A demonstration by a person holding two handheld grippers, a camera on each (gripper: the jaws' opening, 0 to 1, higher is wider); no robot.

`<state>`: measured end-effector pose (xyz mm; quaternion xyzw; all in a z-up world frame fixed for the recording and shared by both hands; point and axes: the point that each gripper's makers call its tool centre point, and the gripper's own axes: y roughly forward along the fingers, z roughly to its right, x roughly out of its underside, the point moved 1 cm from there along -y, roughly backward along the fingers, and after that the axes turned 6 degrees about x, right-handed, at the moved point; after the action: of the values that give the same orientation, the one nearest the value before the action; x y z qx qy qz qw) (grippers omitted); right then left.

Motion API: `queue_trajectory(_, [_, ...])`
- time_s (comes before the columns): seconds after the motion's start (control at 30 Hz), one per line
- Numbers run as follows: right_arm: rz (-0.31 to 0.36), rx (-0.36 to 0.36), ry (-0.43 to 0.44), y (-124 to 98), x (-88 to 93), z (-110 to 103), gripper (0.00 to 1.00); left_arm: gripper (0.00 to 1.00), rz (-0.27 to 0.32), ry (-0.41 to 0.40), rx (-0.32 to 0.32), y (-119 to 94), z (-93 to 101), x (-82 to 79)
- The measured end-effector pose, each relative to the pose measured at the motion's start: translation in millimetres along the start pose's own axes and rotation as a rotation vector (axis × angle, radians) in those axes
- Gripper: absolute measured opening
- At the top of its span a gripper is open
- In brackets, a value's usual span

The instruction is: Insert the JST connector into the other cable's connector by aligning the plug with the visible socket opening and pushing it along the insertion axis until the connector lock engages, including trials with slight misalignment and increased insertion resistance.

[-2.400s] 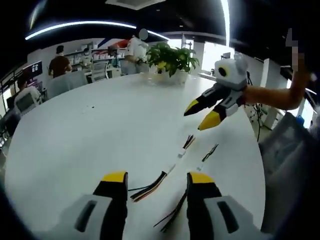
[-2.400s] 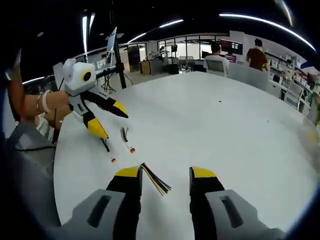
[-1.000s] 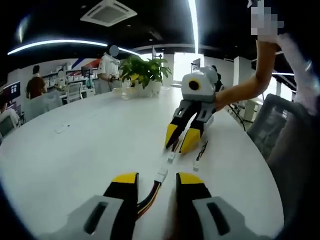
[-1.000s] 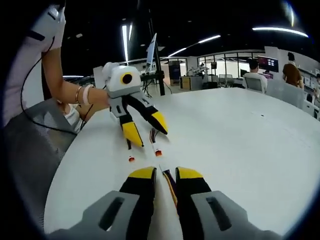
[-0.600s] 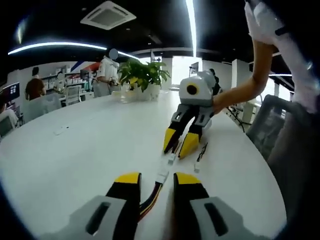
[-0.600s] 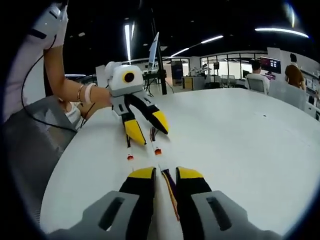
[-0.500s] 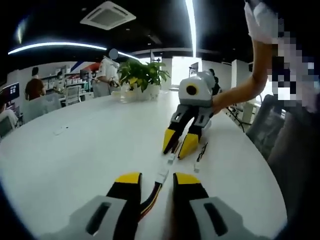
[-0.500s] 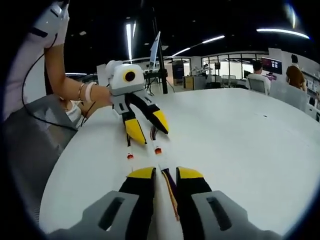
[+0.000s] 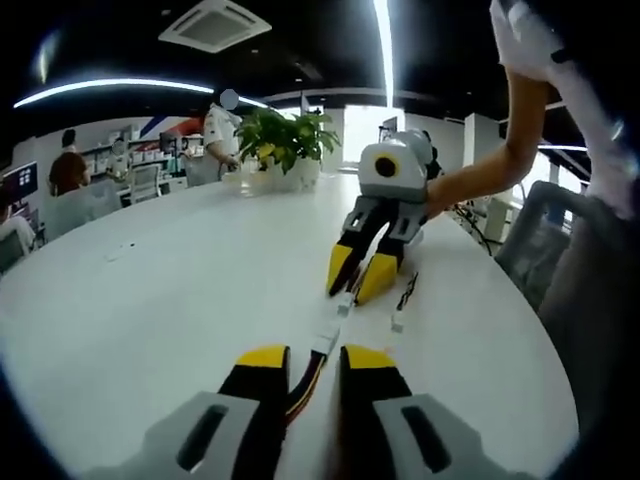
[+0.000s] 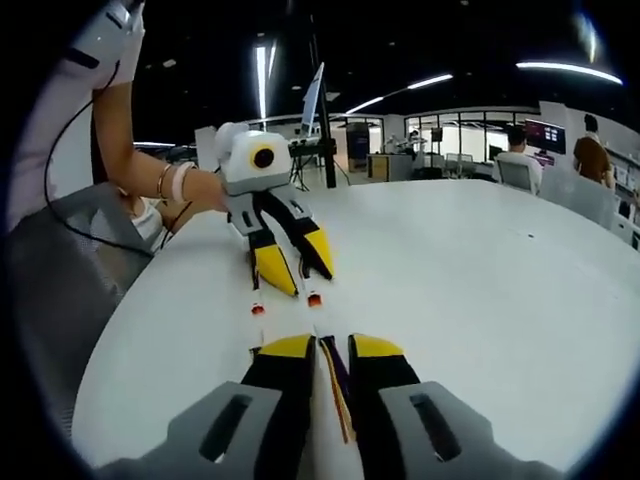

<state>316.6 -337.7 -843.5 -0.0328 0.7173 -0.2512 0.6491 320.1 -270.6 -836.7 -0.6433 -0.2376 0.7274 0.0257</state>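
in the left gripper view the left gripper (image 9: 314, 358) sits low over the white table (image 9: 150, 300), its yellow-tipped jaws drawn close together on a cable (image 9: 308, 372) of red, yellow and black wires that runs up between them; the cable's white connector (image 9: 325, 340) lies on the table just past the jaw tips. straight ahead the right gripper (image 9: 356, 280) points down at the table with its jaws narrow, and whether they touch what lies between them cannot be told from here; its tips stand just beyond the white connector, and a second, dark cable (image 9: 402, 298) with a small white end lies beside it to the right. a hand (image 9: 440, 195) and bare forearm hold that gripper. a potted plant (image 9: 282, 145) stands at the far side of the table. in the right gripper view the right gripper (image 10: 320, 350) has its jaws nearly closed around a thin bundle of wires (image 10: 335, 385), and the left gripper (image 10: 297, 268) opposite it rests its tips by two small orange-marked connector ends (image 10: 313, 298) on the table, held by a hand (image 10: 200, 190) wearing a bracelet
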Motion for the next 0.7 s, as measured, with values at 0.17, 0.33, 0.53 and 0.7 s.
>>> queue_trajectory(0.17, [0.000, -0.005, -0.008, -2.4, 0.4, -1.2, 0.09, 0.12, -0.004, 0.004, -0.005, -0.4, 1.5, 1.2])
queue_trajectory(0.33, [0.001, -0.009, -0.018, -2.2, -0.4, -2.5, 0.08, 0.11, 0.006, 0.006, 0.004, -0.7, 4.2, 0.5])
queue_trajectory(0.53, [0.009, -0.016, -0.012, -2.2, -0.9, -3.7, 0.05, 0.05, 0.021, 0.046, 0.023, 1.8, 7.0, -1.6])
queue_trajectory(0.7, [0.010, -0.019, -0.015, -2.7, -1.8, -4.9, 0.05, 0.01, 0.030, 0.049, 0.033, 1.9, 7.3, -1.3])
